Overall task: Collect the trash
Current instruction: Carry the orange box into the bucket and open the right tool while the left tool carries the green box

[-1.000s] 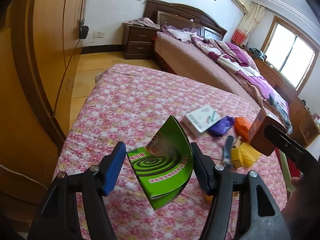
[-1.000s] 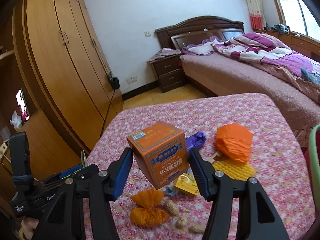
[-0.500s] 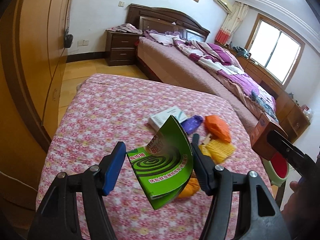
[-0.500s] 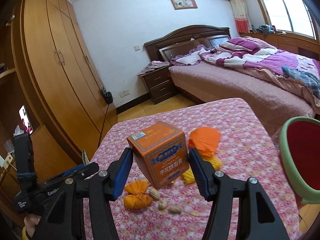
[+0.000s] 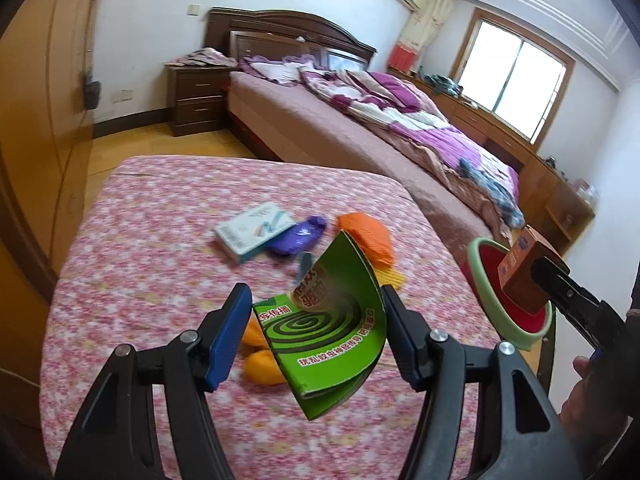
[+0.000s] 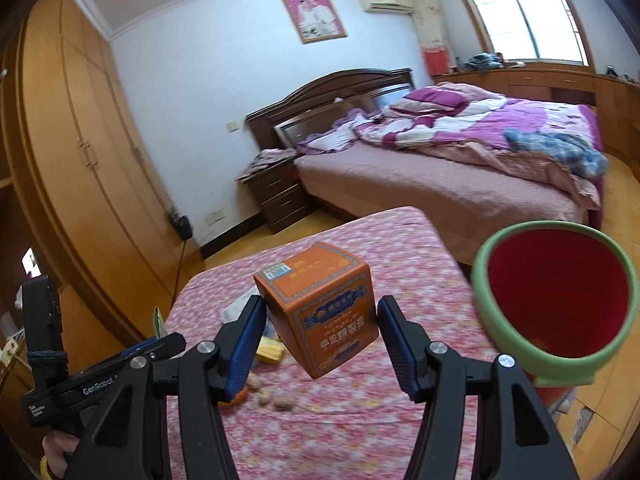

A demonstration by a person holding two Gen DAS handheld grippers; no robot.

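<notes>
The left gripper point(image 5: 316, 330) pinches a bent green card point(image 5: 326, 328) between its blue pads above the near part of the flowered table point(image 5: 160, 216), while the right gripper point(image 6: 320, 334) clamps an orange box point(image 6: 320, 308) held up just left of the red bin point(image 6: 560, 300) with the green rim.

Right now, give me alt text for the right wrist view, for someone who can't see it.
The right gripper holds an orange box above a pink floral tablecloth, beside a green-rimmed red bin on the right. The left gripper shows at lower left; a bed lies behind.
</notes>
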